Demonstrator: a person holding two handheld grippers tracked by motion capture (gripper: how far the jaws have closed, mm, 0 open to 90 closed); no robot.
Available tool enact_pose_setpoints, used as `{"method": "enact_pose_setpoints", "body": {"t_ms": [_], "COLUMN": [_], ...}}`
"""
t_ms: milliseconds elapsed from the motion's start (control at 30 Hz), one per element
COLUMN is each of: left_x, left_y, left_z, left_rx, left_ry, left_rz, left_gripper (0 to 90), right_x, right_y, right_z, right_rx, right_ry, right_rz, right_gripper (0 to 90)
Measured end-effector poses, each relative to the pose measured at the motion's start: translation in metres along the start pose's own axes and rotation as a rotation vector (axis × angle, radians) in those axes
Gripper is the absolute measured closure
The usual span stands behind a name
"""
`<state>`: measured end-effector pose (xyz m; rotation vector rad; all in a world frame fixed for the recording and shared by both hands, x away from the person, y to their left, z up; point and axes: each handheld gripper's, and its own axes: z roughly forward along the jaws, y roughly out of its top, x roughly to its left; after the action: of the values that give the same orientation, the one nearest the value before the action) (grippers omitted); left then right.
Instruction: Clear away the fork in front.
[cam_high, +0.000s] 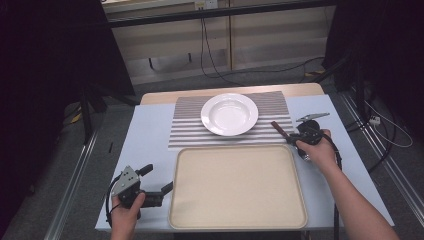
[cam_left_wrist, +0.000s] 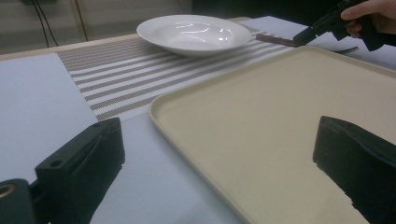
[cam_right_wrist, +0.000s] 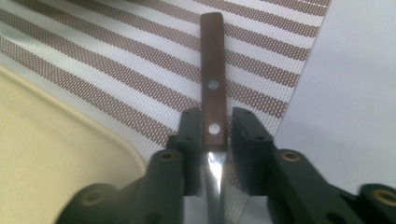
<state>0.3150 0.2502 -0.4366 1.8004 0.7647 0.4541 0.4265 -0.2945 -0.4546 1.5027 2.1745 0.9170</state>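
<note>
My right gripper (cam_high: 291, 137) is shut on a piece of cutlery with a brown wooden handle (cam_right_wrist: 213, 70) and two rivets. Its handle (cam_high: 278, 128) points away over the right end of the striped placemat (cam_high: 185, 125), low above it. Its metal part runs back between the jaws. In the left gripper view the right gripper (cam_left_wrist: 306, 36) and handle (cam_left_wrist: 275, 39) lie beyond the tray's far corner. A white deep plate (cam_high: 229, 114) sits empty on the placemat. My left gripper (cam_high: 157, 179) is open at the beige tray's (cam_high: 237, 148) front left, one jaw above the tray (cam_left_wrist: 187, 121).
The tray is bare and takes up the table's front middle. The pale table (cam_high: 145, 140) ends close behind the placemat. Cables (cam_high: 210, 55) lie on the floor beyond, and dark stands flank the table.
</note>
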Motion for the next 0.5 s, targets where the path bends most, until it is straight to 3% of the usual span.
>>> {"method": "enact_pose_setpoints", "body": {"t_ms": [100, 233, 500], "left_x": [0.001, 0.001, 0.001], "left_y": [0.000, 0.000, -0.001], "left_z": [0.001, 0.002, 0.001], "left_rx": [-0.004, -0.002, 0.015], "left_ry": [0.000, 0.000, 0.002], "left_rz": [-0.003, -0.005, 0.015], "left_gripper": [2.3, 2.5, 2.5], "right_x": [0.001, 0.004, 0.002], "right_y": [0.005, 0.012, 0.013], "right_z": [0.004, 0.009, 0.007], "right_rx": [0.001, 0.027, 0.045], "right_ry": [-0.003, -0.035, -0.019], "right_rz": [-0.005, -0.028, -0.031], "right_gripper": [66.3, 77.1, 77.9]}}
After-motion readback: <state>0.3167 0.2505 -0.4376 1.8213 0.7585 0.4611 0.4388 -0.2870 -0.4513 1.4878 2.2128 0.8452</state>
